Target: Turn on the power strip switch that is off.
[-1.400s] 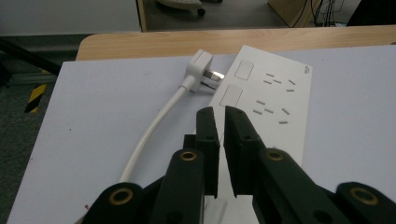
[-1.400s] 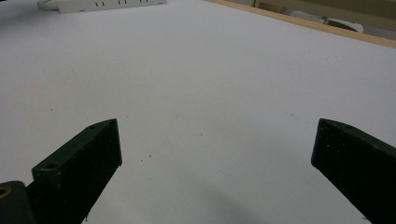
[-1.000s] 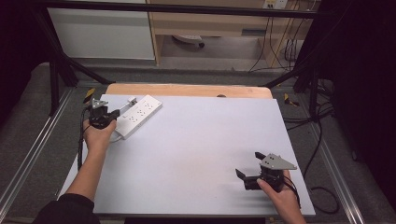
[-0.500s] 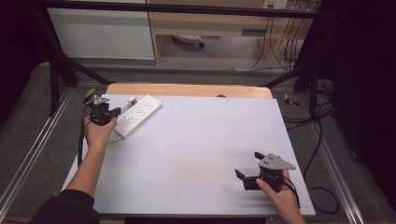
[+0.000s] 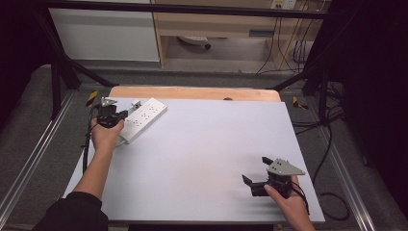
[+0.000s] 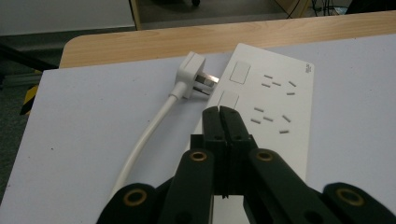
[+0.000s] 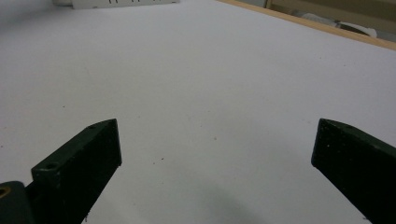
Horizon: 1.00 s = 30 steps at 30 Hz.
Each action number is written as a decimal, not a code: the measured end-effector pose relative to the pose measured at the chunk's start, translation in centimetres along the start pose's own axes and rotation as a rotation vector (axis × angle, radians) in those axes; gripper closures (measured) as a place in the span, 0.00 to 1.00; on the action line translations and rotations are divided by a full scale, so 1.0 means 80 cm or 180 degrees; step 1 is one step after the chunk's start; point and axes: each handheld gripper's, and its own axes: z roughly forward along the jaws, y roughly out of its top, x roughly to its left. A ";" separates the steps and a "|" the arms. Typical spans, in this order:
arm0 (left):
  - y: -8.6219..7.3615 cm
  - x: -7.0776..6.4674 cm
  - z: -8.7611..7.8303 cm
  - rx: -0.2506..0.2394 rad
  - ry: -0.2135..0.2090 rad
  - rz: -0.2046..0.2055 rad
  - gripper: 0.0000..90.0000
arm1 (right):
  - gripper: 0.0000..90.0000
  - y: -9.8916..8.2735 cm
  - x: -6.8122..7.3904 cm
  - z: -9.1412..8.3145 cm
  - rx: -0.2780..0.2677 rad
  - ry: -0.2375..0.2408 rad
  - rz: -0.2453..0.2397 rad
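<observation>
A white sheet covers the counter (image 5: 192,159), with a white power strip (image 5: 143,118) lying at its far left corner, its plug (image 6: 191,74) just beside it. The left hand-held gripper (image 6: 220,114) hangs over the strip, jaws pressed together on nothing. The right hand-held gripper (image 5: 257,174) sits near the right front edge, jaws spread wide.

We see our right gripper (image 7: 215,158) with its jaws spread wide over the bare white table (image 7: 224,84). A power strip (image 7: 123,3) lies at the far edge, a wooden rim (image 7: 327,25) beyond.
</observation>
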 end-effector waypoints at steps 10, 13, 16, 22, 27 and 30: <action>-0.001 0.005 0.002 0.0007 0.0027 -0.0026 1.00 | 0.02 0.000 0.000 0.000 0.0003 0.0015 -0.0002; -0.001 0.005 0.003 0.0012 0.0013 -0.0049 1.00 | 0.02 0.001 0.001 0.001 -0.0005 0.0017 0.0009; -0.001 0.004 0.004 0.0019 0.0009 -0.0040 1.00 | 0.02 0.001 0.001 0.002 -0.0003 0.0024 -0.0004; -0.003 0.004 0.010 0.0083 0.0008 0.0002 1.00 | 0.02 0.001 0.000 0.002 0.0002 0.0024 -0.0005; -0.006 0.005 0.013 0.0121 0.0014 0.0016 1.00 | 0.02 0.000 0.000 0.002 0.0017 0.0027 -0.0005; -0.007 0.007 0.015 0.0161 0.0037 0.0039 1.00 | 0.02 0.000 0.001 0.003 0.0024 0.0030 -0.0001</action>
